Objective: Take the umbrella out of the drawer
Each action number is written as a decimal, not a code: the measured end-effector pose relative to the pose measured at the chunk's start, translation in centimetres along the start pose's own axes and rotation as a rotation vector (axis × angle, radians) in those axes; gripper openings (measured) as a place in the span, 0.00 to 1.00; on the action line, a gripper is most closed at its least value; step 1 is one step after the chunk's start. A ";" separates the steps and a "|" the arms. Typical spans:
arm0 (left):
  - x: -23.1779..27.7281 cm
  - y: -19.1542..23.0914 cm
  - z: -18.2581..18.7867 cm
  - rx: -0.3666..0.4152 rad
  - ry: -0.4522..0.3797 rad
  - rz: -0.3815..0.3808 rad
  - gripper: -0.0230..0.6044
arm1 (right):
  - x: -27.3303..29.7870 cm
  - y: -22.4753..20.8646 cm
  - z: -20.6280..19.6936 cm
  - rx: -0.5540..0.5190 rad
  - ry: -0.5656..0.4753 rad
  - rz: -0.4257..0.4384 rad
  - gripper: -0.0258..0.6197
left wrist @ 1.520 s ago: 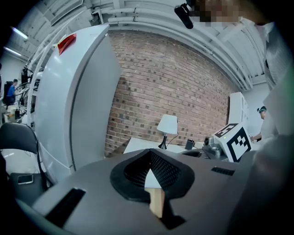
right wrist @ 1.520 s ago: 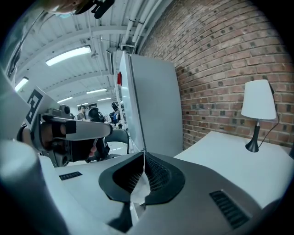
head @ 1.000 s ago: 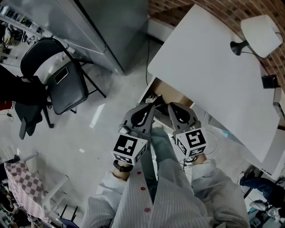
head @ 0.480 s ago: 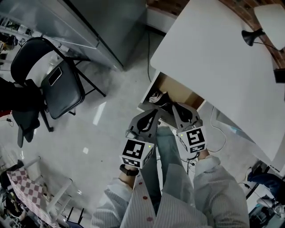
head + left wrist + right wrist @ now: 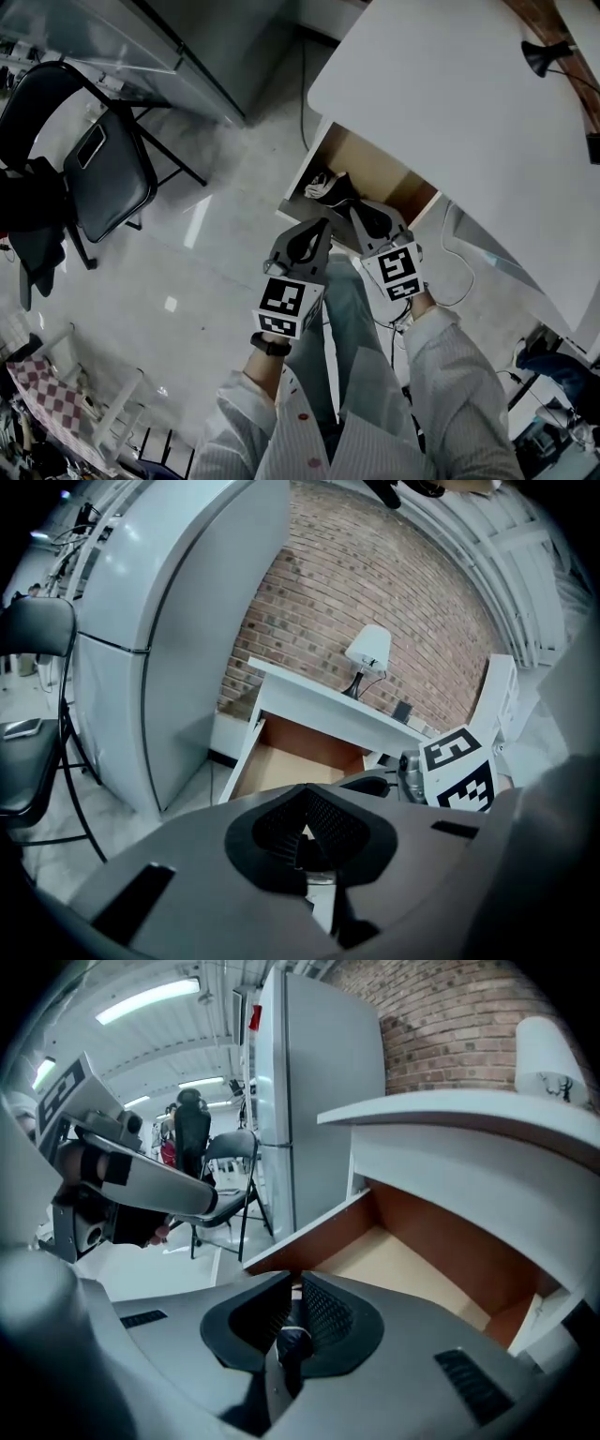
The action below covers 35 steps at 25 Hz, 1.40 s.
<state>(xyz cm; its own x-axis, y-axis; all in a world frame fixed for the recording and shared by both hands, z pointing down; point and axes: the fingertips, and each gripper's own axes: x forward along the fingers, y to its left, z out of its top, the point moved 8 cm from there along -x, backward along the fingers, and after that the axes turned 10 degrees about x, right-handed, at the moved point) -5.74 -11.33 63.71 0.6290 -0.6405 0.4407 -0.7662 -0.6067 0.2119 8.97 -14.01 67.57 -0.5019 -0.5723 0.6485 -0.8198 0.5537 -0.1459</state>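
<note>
- Head view: both grippers have dropped towards the open drawer [image 5: 386, 180] under the white counter [image 5: 441, 103], and the drawer now shows more fully. I judge this as the approach for the reach; nothing is grasped yet.
- The left gripper [image 5: 317, 230] and the right gripper [image 5: 358, 214] hang side by side just over the drawer's front edge.
- The umbrella [image 5: 327, 186] lies inside the drawer at its front left corner. It is folded, dark and crumpled, with a pale patch on the cloth. It is just beyond both tips and untouched.
- Left gripper view: the fingers [image 5: 330, 819] are pressed together with nothing between them. Past them the drawer's bare tan bottom shows; the gripper's body hides the umbrella.
- Right gripper view: the fingers [image 5: 324, 1312] are likewise drawn together and empty, pointing down into the drawer. Both pairs must spread before they can take the umbrella.
</note>
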 end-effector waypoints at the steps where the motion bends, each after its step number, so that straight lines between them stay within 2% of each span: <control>1: 0.2 0.0 -0.5 -0.001 0.009 -0.001 0.05 | 0.4 -0.1 -0.6 0.005 0.031 0.002 0.10; 5: 0.3 0.2 -1.7 -0.017 0.038 -0.006 0.05 | 1.8 -0.6 -2.7 0.013 0.143 0.018 0.11; 6: 0.2 0.4 -1.9 -0.016 0.045 -0.005 0.05 | 2.2 -0.7 -3.2 0.016 0.171 0.029 0.13; 8: -0.1 0.7 -2.3 -0.019 0.060 0.004 0.05 | 3.0 -0.8 -4.0 0.015 0.225 0.044 0.24; 18: -0.5 2.0 -3.5 -0.031 0.068 0.022 0.05 | 6.7 -1.9 -7.3 -0.040 0.436 0.057 0.44; 24: -0.2 2.8 -3.5 -0.033 0.067 0.033 0.05 | 8.6 -3.0 -8.5 -0.083 0.522 0.043 0.46; 30: -0.1 3.2 -3.9 -0.057 0.086 0.031 0.05 | 9.8 -3.4 -9.5 -0.066 0.559 -0.005 0.46; 32: 0.0 3.2 -3.9 -0.064 0.088 0.031 0.05 | 10.0 -3.5 -9.6 -0.067 0.564 0.004 0.46; 35: 0.3 3.3 -3.8 -0.061 0.085 0.025 0.05 | 10.1 -3.5 -9.7 -0.036 0.585 0.041 0.40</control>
<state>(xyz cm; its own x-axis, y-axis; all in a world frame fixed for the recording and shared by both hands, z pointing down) -8.56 -11.71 67.84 0.5981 -0.6110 0.5186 -0.7897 -0.5594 0.2519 9.43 -15.88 81.91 -0.2886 -0.1267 0.9490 -0.7879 0.5946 -0.1602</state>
